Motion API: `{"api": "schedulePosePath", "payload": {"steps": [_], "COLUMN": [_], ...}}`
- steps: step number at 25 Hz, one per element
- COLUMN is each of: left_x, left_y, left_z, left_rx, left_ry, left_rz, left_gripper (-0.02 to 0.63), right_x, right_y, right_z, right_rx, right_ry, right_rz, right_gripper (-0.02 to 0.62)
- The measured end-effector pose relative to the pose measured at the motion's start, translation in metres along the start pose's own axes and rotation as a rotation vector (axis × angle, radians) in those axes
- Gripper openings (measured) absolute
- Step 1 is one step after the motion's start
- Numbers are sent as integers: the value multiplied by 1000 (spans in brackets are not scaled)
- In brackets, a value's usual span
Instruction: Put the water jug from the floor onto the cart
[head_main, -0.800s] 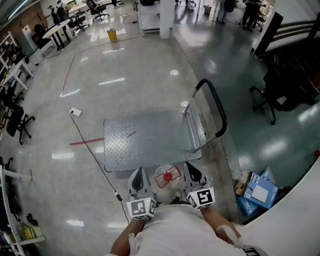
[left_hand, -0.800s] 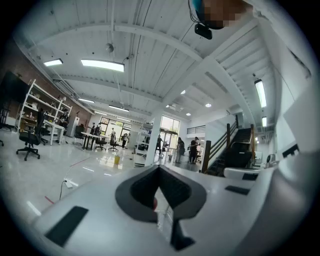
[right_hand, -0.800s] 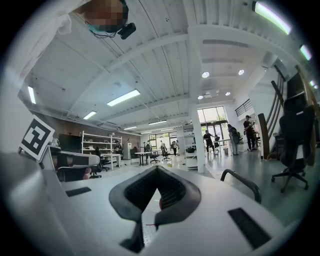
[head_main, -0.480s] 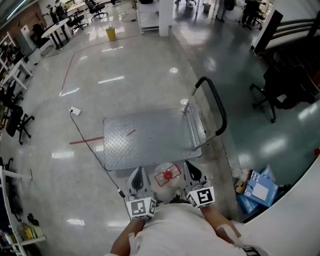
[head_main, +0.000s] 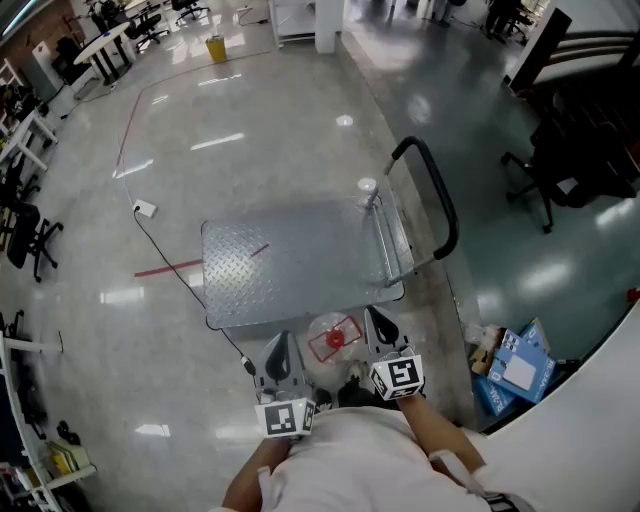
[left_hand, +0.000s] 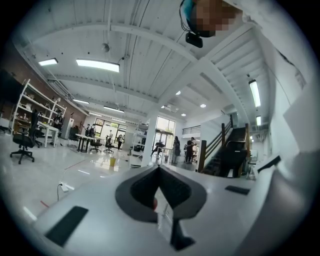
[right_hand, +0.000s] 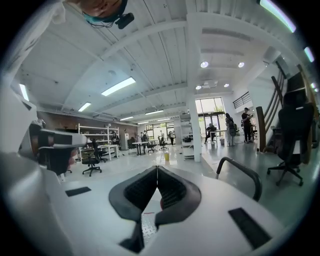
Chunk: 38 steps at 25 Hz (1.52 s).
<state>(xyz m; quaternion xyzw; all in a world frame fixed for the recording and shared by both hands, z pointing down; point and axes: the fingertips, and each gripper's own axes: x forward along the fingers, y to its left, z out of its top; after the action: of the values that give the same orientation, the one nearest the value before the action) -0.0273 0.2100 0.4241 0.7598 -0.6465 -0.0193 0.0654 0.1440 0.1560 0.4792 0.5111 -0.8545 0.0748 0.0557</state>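
Clear, red-capped water jug (head_main: 332, 349)

Blue-and-white cartons (head_main: 515, 368) piled lower right. Black office chair (head_main: 560, 180) at right edge. Black cable (head_main: 158, 243) runs from white power socket (head_main: 145, 208), centre left, crossing red tape strip (head_main: 152, 270). Yellow bin (head_main: 215, 47) upper left; desk (head_main: 108, 43) further left.

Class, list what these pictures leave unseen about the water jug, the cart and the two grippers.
- Water jug: head view shows only its red-capped top; the person's body covers its base, so resting or lifted is unclear.
- Cart: wheels hidden under its deck, head view.
- Left gripper and right gripper: whether they touch the jug is hidden by their own bodies, head view.
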Motion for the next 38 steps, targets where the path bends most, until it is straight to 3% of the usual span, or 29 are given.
{"api": "schedulePosePath", "payload": {"steps": [8, 15, 20, 21, 24, 26, 32, 38], "left_x": [14, 26, 33, 33, 32, 32, 28, 24], "left_y": [12, 31, 44, 47, 54, 57, 63, 66], "left_z": [-25, -61, -95, -101, -119, -133, -159, -177], "left_rx": [3, -24, -40, -46, -64, -79, -91, -101], "left_ry": [31, 75, 116, 125, 145, 161, 184, 204], "left_rz": [-13, 12, 11, 12, 23, 27, 24, 36], "left_gripper": [3, 3, 3, 3, 3, 3, 3, 3], "right_x": [80, 102, 84, 79, 68, 65, 62, 63], "right_y": [0, -6, -1, 2, 10, 14, 30, 32], "right_z": [-82, -237, -356, -377, -432, -461, -515, -552], "right_rx": [-8, 53, 74, 85, 109, 99, 74, 50], "right_ry": [193, 508, 793, 849, 986, 1046, 1155, 1237], "right_rz": [18, -25, 14, 31, 78, 94, 111, 92], "right_gripper": [12, 12, 15, 23, 180, 217, 279, 293]}}
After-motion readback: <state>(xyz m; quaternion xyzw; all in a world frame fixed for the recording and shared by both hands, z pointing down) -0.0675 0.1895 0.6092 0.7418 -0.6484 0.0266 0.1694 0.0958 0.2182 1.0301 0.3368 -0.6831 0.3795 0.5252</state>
